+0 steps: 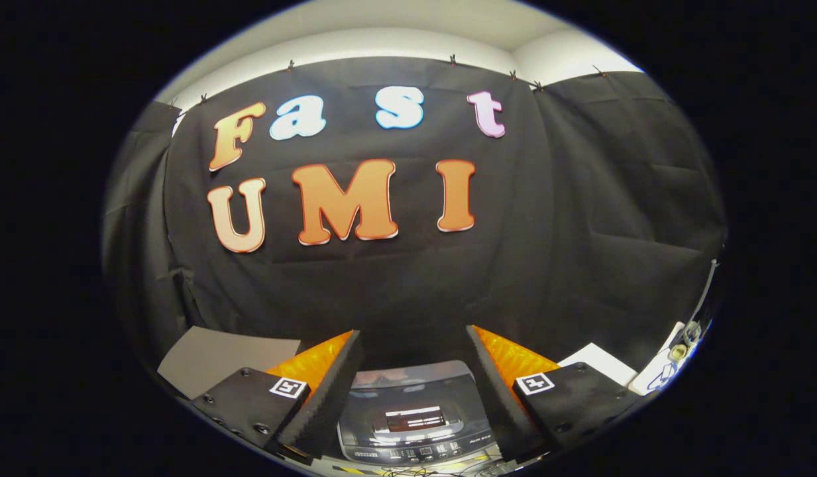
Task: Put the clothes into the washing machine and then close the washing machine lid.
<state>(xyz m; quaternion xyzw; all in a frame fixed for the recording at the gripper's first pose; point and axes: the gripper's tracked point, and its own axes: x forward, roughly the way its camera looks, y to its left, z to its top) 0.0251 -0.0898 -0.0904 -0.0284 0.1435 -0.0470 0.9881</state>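
Booth wall: 1 black cloth backdrop (408, 278), hung from clips along its top edge. Below it, 1 grey top-loading washing machine (415, 414) with glossy lid down; lid reflects light, contents cannot be seen. Row of small buttons on its near panel. 1 grey flat board (216, 358) beyond the left finger, 1 white sheet (600, 363) beyond the right. 1 gripper (415, 361): 2 fingers spread wide, nothing held, machine between them.
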